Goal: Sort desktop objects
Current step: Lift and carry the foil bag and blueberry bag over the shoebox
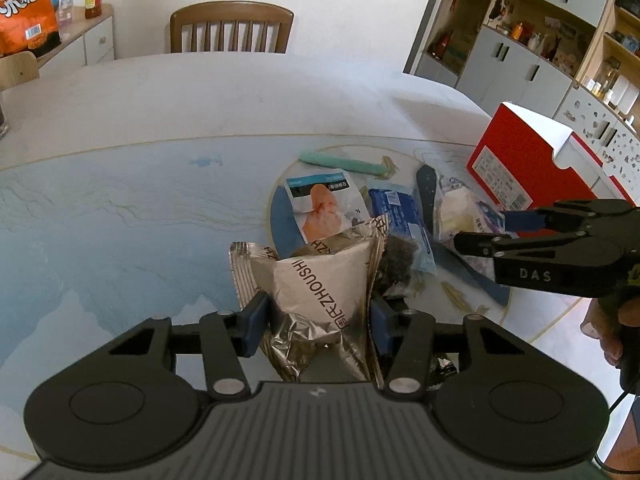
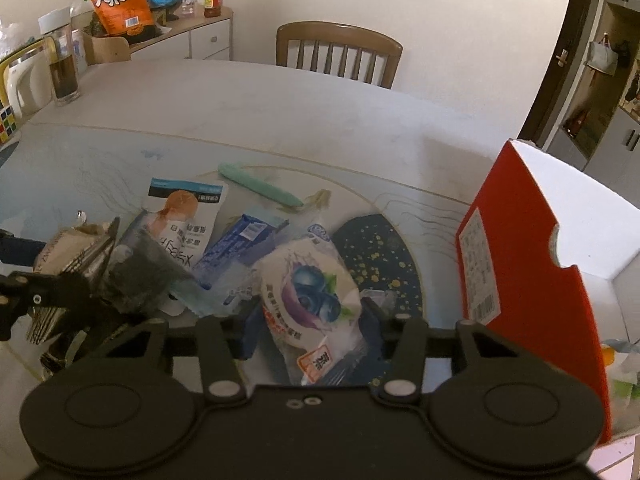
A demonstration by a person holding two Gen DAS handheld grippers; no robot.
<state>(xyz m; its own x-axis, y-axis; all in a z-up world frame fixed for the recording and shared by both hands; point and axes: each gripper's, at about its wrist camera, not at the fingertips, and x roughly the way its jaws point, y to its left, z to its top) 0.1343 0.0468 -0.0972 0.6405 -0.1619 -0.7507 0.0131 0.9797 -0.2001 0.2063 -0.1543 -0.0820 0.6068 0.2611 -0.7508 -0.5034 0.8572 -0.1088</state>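
My left gripper (image 1: 318, 320) is shut on a silver and white foil snack packet (image 1: 320, 280), held above the table. My right gripper (image 2: 310, 326) is shut on a white blueberry packet (image 2: 312, 300); it also shows in the left wrist view (image 1: 492, 232) at the right. On the table lie a white pouch with an orange picture (image 1: 326, 208), a blue wrapper (image 1: 396, 210), a dark packet (image 1: 398, 258) and a green stick (image 1: 344, 162). A red and white box (image 1: 532, 160) stands open at the right.
A wooden chair (image 1: 231, 28) stands behind the table. A sideboard (image 2: 188, 36) at the back left carries an orange bag (image 2: 120, 0) and jars. A glass bottle (image 2: 62, 68) and a puzzle cube (image 2: 8, 124) stand at the table's left. Shelves (image 1: 560, 40) line the right wall.
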